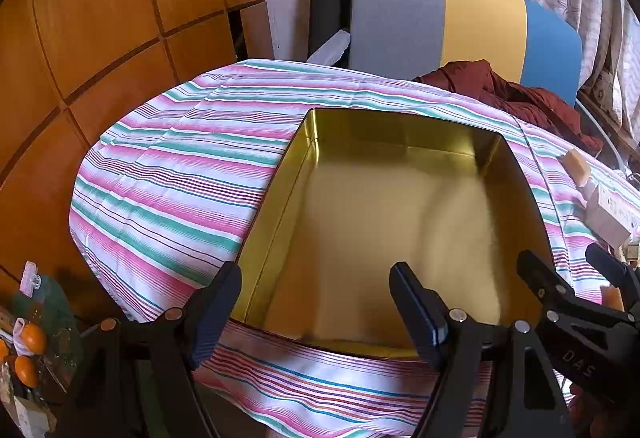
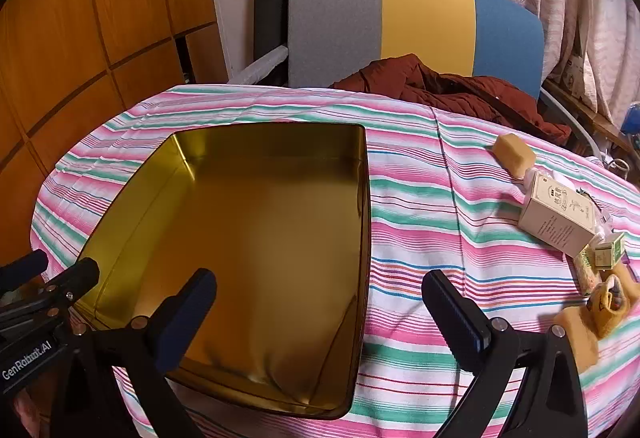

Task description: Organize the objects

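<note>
Below us sits a rectangular metal tin (image 2: 256, 238), open-topped, its inside a smooth gold that throws soft reflections off the thin upright walls and rounded corners. We see nothing lying in it. It rests on a striped tablecloth (image 2: 420, 206), a woven cotton-looking sheet with pink, green, blue and white bands and a few pressed creases, draped over a rounded table.

Our left gripper (image 1: 316, 302) hangs over the near left part of the tin with its jaws spread wide and nothing between them; its fingers (image 1: 418, 314) are black plastic with ribbed dark blue pads. Our right gripper (image 2: 320, 310) is likewise released, jaws far apart, straddling the tin's right wall, one finger above the gold floor and the other above the cloth.

To the right of the tin, well apart from it, lie the loose things: a tan rounded block (image 2: 514, 152) with a soft matte look, a cream cardboard box (image 2: 558, 216) printed with small dark text, a small green-and-white carton (image 2: 608, 250), and a fuzzy yellow item (image 2: 608, 302) whose shape we cannot make out.

Behind the table stands a chair back (image 2: 416, 22) in grey, yellow and blue felt-like panels, with a crumpled rust-red garment (image 2: 452, 90) heaped before it.
</note>
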Motion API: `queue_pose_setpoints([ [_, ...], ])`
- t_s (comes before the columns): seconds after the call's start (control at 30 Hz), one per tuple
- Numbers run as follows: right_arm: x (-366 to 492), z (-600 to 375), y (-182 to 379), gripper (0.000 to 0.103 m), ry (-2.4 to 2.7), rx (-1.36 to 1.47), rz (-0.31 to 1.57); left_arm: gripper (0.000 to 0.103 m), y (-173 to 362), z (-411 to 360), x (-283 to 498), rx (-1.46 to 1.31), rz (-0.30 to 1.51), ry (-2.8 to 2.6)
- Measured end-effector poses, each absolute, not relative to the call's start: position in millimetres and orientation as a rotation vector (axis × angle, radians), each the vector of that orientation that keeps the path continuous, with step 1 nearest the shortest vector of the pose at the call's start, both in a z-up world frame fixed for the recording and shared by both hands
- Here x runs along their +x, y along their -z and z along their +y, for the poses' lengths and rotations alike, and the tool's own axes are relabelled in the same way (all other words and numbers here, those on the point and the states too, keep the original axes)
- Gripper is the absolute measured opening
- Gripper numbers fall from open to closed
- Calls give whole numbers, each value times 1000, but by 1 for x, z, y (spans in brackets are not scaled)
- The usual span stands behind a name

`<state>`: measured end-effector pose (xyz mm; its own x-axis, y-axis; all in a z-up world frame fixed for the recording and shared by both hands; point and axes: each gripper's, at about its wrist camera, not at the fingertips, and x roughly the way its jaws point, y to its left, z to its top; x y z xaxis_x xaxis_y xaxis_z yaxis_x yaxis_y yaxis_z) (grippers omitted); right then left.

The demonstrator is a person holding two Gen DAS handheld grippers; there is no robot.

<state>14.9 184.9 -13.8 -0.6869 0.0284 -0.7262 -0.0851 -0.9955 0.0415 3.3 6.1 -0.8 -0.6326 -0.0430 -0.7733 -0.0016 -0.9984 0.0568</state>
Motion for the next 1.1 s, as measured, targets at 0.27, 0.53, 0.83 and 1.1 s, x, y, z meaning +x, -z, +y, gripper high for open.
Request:
queue_pose_setpoints([
  [0.27,15,185,14,103,-2831,-1212,104,78,1,9,4,1339,-81,2818],
  [0.53,16,186,13,103,-2828,-1208,108,78,0,8,5,1335,-78,2817],
  [0.83,17,186,11,103,-2832,-1196,103,78,0,12,6,1334,-90,2819],
  [1.1,18,188,9,103,-2829,-1190,109,78,-1,10,7,1330,-72,2811],
])
